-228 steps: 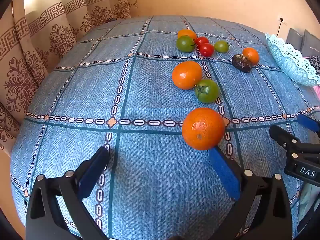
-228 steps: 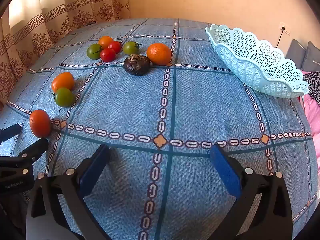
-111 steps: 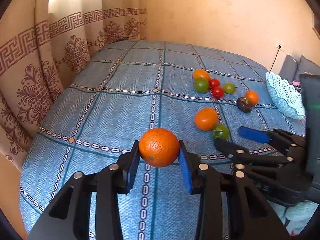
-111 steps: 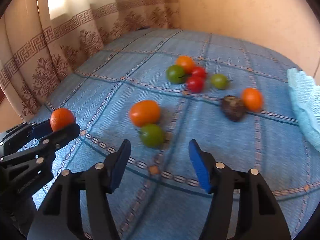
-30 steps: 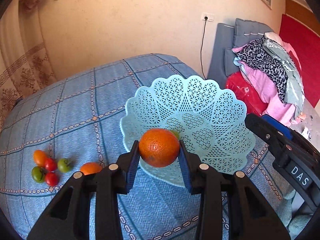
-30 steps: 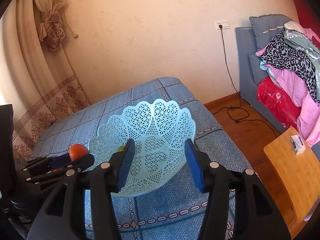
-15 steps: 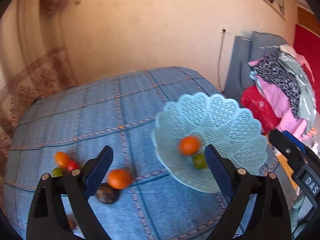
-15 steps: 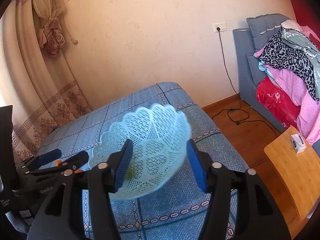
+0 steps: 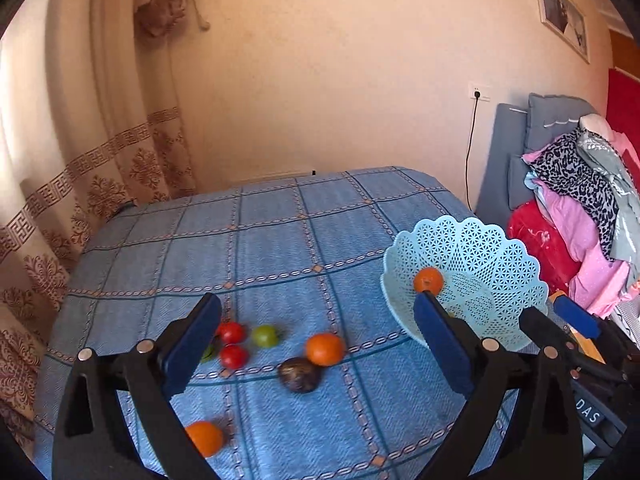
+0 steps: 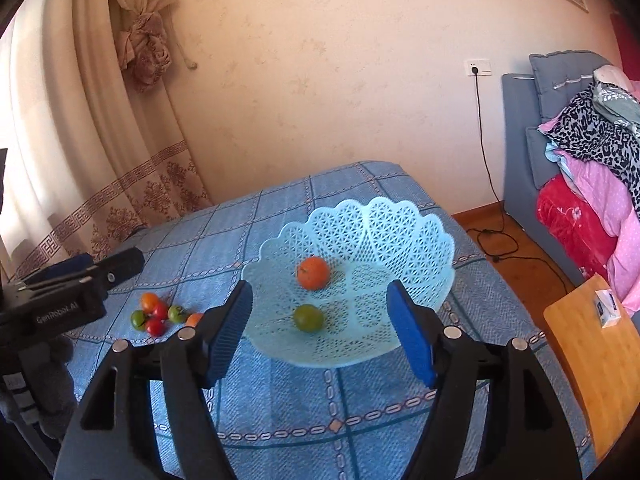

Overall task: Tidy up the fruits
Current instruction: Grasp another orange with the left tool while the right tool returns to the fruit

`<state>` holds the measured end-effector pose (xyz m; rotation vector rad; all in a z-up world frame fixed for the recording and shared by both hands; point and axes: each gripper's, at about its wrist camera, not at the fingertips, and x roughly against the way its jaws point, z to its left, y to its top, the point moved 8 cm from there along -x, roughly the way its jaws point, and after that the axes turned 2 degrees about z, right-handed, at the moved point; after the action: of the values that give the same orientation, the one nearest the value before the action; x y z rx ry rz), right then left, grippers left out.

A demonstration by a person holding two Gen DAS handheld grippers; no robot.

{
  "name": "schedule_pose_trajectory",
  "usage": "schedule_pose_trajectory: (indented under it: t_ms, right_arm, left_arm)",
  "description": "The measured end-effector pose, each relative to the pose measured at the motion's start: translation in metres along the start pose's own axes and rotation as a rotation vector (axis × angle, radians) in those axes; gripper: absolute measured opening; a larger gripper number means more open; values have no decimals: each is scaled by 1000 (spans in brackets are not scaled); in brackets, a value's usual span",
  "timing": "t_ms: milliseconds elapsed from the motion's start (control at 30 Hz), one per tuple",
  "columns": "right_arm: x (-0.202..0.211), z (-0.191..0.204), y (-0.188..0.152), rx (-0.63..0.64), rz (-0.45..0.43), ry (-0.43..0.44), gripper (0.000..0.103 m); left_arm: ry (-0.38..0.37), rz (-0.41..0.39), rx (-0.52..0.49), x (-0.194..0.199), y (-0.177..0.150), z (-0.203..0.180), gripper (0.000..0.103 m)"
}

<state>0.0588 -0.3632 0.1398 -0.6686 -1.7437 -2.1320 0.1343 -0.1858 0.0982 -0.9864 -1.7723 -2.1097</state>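
Note:
A pale blue lattice basket (image 10: 400,232) (image 9: 500,264) stands near the right edge of the blue checked cloth (image 9: 280,240). In it lie an orange (image 10: 313,272) (image 9: 428,280) and a green tomato (image 10: 308,318). My left gripper (image 9: 316,316) hangs over the cloth, jaws wide, still opening and holding nothing. Beyond it lie red tomatoes (image 9: 231,332), a green tomato (image 9: 265,336), an orange (image 9: 325,349), a dark fruit (image 9: 299,374) and a nearer orange (image 9: 204,438). My right gripper (image 10: 318,300) sits just short of the basket, its jaws opening with nothing pressed between them.
A wooden table top (image 10: 592,360) with a small box stands at the right, past the cloth's edge. Clothes (image 10: 592,140) are piled on a grey sofa. A curtain (image 10: 120,120) hangs at the left, a wall with a socket and cable behind.
My left gripper let go of the orange, which now lies in the basket, then drew back and up to the left. The right gripper's jaws widened as it pulled back a little.

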Motion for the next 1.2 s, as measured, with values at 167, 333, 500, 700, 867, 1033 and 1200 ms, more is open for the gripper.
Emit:
schedule_pose_trajectory:
  t_ms: [167, 333, 500, 700, 867, 1033, 1200]
  right_arm:
    - [-1, 15, -11, 15, 25, 13, 71]
    - [-9, 34, -20, 29, 67, 41, 72]
    - [-15, 55, -29, 69, 97, 58, 72]
    - [-25, 76, -41, 106, 134, 69, 72]
    - [-34, 89, -52, 135, 172, 77, 72]
    - [-47, 103, -61, 155, 213, 91, 72]
    - [-60, 114, -69, 170, 249, 96, 72]
  left_arm:
    - [30, -1, 19, 10, -11, 29, 96]
    - [70, 17, 55, 10, -23, 64, 96]
    - [104, 44, 80, 2, -39, 91, 96]
    - [123, 112, 105, -15, -65, 115, 96]
    - [109, 166, 109, -21, -94, 123, 96]
    - [94, 226, 113, -30, -124, 127, 96]
    - [75, 257, 127, -37, -140, 127, 92]
